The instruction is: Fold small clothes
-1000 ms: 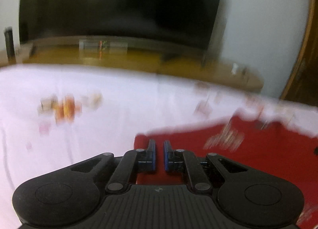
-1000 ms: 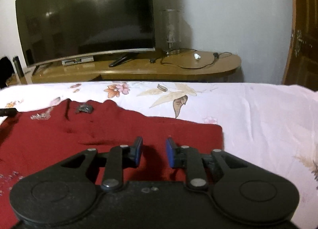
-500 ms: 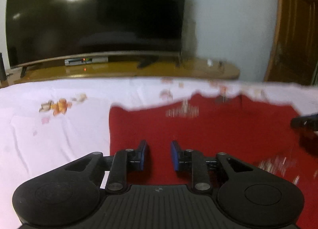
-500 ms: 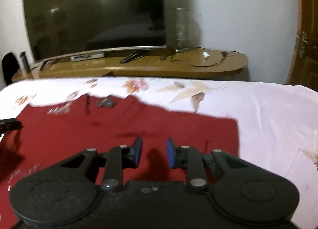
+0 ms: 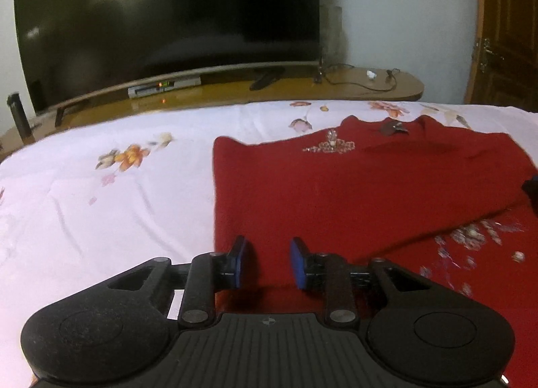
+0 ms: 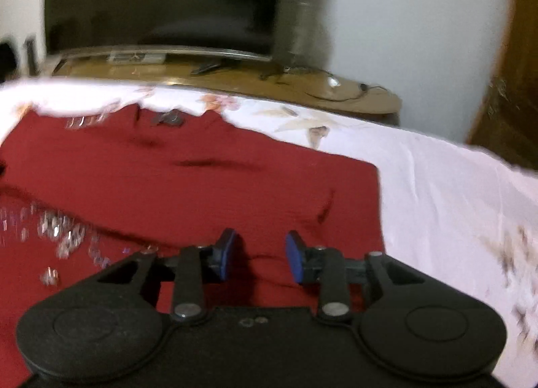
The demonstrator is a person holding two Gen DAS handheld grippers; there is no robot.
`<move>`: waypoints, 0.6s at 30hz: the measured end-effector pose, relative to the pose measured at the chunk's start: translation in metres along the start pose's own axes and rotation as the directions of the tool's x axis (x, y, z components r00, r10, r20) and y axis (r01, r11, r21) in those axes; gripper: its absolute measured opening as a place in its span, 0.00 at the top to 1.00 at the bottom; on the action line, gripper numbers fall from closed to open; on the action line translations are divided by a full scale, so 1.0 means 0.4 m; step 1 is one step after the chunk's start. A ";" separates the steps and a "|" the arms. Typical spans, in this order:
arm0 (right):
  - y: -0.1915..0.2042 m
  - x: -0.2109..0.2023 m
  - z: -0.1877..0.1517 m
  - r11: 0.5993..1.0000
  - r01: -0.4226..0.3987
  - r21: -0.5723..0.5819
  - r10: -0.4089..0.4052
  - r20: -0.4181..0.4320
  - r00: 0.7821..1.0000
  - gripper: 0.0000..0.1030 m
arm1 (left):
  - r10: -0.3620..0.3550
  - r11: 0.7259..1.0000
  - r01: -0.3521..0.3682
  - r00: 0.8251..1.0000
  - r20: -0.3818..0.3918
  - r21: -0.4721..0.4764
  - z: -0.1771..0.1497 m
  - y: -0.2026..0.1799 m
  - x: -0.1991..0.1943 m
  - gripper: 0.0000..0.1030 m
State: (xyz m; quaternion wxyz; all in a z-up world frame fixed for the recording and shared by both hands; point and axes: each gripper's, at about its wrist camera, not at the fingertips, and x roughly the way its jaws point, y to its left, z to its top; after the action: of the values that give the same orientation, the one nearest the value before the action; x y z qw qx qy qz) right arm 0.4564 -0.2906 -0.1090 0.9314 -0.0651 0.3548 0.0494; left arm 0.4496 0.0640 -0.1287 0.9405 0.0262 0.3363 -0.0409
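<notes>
A pale wall (image 5: 396,8) is backing the scene, with a brown wooden door (image 5: 504,28) standing at the far right. Against the wall a large dark curved television (image 5: 161,18) is sitting on a long wooden cabinet (image 5: 376,88). Nearer, a white floral bedsheet (image 5: 101,203) is covering the bed, and a red knitted garment with beaded trim (image 5: 336,193) is lying flat on it — right of centre in the left wrist view, left of centre in the right wrist view (image 6: 188,193), its neckline at the far edge. The left gripper (image 5: 268,262) is hovering over the garment's near left corner, its blue-padded jaws opening with only air between them. The right gripper (image 6: 259,255) is hovering over the near right part of the garment, its jaws also opening — nothing pinched. A small dark tag (image 5: 393,128) is lying at the neckline.
</notes>
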 end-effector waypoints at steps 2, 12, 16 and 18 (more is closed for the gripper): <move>-0.045 -0.042 0.010 0.993 0.001 0.116 0.003 -0.032 0.999 0.68 | -0.023 0.999 0.023 1.000 0.006 -0.046 -0.028 0.029 -0.061 0.37; -0.245 -0.496 -0.303 0.863 -0.187 0.470 0.248 -0.071 0.966 0.40 | -0.412 0.830 0.322 0.905 -0.110 -0.456 -0.340 0.159 -0.377 0.46; -0.270 -0.563 -0.431 0.764 -0.202 0.613 0.319 -0.086 0.944 0.40 | -0.533 0.719 0.381 0.839 -0.110 -0.581 -0.437 0.161 -0.433 0.58; -0.273 -0.578 -0.486 0.708 -0.213 0.673 0.347 -0.068 0.935 0.40 | -0.588 0.649 0.403 0.804 -0.088 -0.645 -0.481 0.155 -0.454 0.58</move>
State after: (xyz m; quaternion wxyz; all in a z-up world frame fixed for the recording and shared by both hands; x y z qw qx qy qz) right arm 0.1724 -0.4393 -0.0893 0.8376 0.3158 0.4421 0.0567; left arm 0.1941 0.1514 -0.1606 0.7906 -0.3597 0.4590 -0.1869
